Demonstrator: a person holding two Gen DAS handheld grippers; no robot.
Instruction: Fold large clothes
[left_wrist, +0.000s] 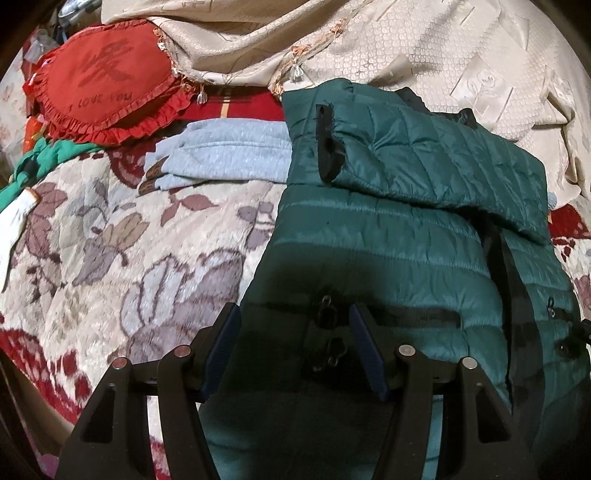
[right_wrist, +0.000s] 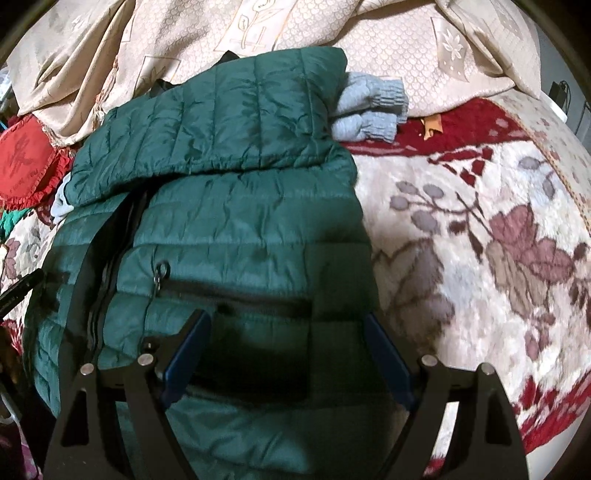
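Observation:
A dark green quilted puffer jacket (left_wrist: 399, 236) lies front-up on a floral bed blanket, with both sleeves folded across its chest; it also shows in the right wrist view (right_wrist: 229, 221). My left gripper (left_wrist: 295, 328) is open and empty, just above the jacket's lower left part, near a pocket zipper (left_wrist: 388, 314). My right gripper (right_wrist: 288, 332) is open and empty, just above the lower right part, below the other pocket zipper (right_wrist: 236, 295). The jacket's bottom hem is hidden behind the grippers.
A folded light blue knit garment (left_wrist: 225, 155) lies beyond the jacket; its cuffs show in the right wrist view (right_wrist: 373, 110). A red heart-shaped pillow (left_wrist: 107, 88) and a beige patterned cover (left_wrist: 424, 51) lie at the back. The floral blanket (right_wrist: 480, 229) spreads to both sides.

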